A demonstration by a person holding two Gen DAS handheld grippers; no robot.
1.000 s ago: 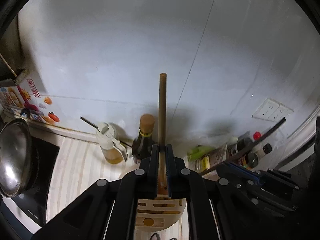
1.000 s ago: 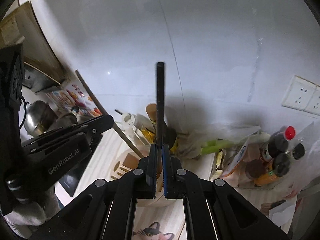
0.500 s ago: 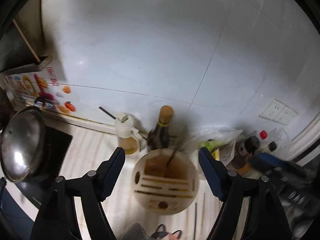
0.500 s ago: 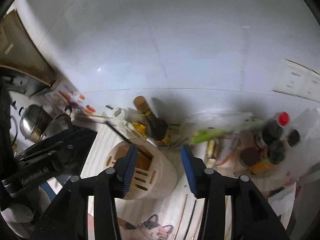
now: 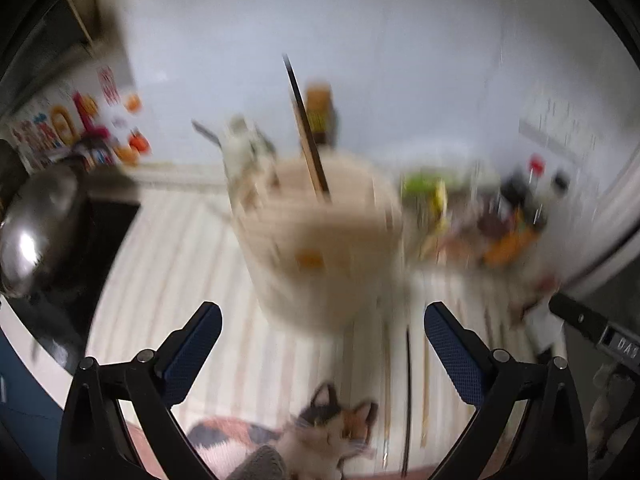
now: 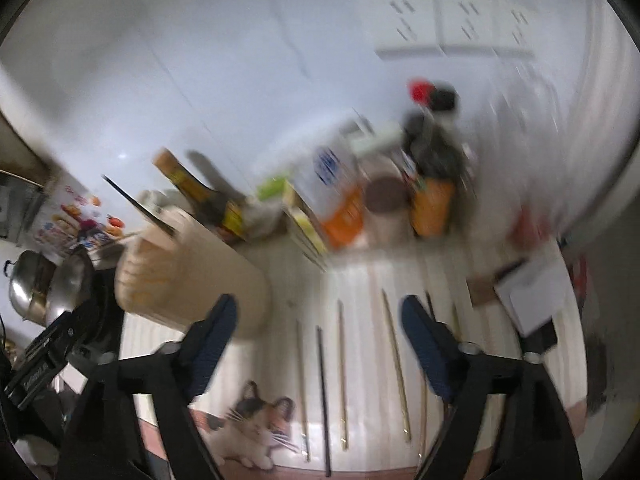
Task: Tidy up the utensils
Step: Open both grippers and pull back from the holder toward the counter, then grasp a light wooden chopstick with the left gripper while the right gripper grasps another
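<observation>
The left gripper [image 5: 322,318] and right gripper [image 6: 316,316] look alike — black angular arms, silver screws behind each finger, dark-blue textured pads [image 5: 454,354] lining the inner faces of the jaws.

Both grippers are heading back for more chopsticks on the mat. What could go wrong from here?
1. The loose chopsticks lie close together, parallel; the open right gripper could pinch two or nudge a neighbour.
2. The tall beige round utensil holder stands just beside its left finger; a sideways sweep might knock it.
3. The two chopsticks already inside lean, so another insertion could snag them.
</observation>
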